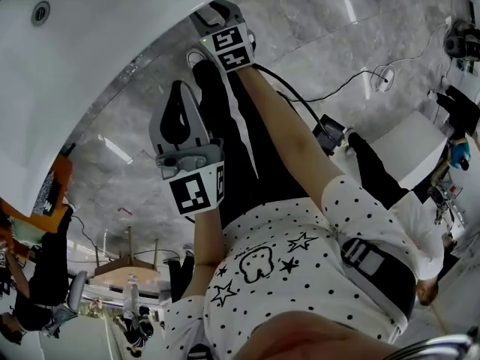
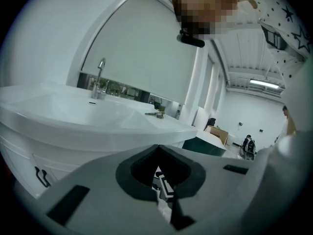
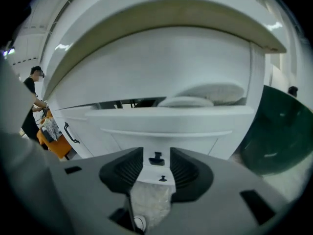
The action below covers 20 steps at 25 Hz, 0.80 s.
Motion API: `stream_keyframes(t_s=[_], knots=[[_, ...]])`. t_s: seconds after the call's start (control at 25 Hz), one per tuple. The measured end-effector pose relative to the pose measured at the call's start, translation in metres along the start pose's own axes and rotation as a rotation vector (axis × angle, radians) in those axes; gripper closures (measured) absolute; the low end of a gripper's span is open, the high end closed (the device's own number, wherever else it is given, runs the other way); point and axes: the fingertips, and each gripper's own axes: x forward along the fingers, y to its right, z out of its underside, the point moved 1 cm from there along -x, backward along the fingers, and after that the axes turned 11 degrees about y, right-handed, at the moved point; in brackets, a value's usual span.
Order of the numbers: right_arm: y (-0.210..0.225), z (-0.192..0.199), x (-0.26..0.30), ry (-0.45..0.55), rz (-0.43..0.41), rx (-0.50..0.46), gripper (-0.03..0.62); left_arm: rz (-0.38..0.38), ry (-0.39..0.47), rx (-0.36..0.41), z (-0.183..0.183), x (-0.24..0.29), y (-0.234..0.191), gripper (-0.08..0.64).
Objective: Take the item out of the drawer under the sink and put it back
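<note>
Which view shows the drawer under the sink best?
The right gripper view: the drawer faces it, pulled out, pale things inside. The left gripper view shows the sink, faucet and cabinet side, no open drawer; the head view only the sink's edge.

The sink (image 2: 73,114) was plain white, and so was the drawer (image 3: 166,124), with a small black knob (image 3: 156,157). The left gripper (image 1: 178,88) and right gripper (image 1: 221,10) were grey with black-and-white marker squares. The shirt (image 1: 300,268) was white with black dots and stars, and the floor (image 1: 315,21) was grey marble.
</note>
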Motion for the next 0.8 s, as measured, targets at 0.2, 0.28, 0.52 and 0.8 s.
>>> stream_keyframes(t_s=[0.2, 0.28, 0.52, 0.8], knots=[[0.005, 0.016, 0.023, 0.000, -0.002, 0.024, 0.414, 0.003, 0.006, 0.009, 0.017, 0.015, 0.002, 0.555], [0.003, 0.020, 0.027, -0.007, -0.003, 0.026, 0.414, 0.001, 0.001, 0.003, 0.021, 0.017, 0.002, 0.555], [0.001, 0.032, 0.035, -0.027, -0.007, 0.040, 0.419, -0.017, -0.019, -0.006, 0.027, 0.012, 0.000, 0.555], [0.000, 0.029, 0.040, -0.024, -0.011, 0.027, 0.445, -0.038, -0.016, -0.002, 0.027, 0.009, -0.004, 0.555]])
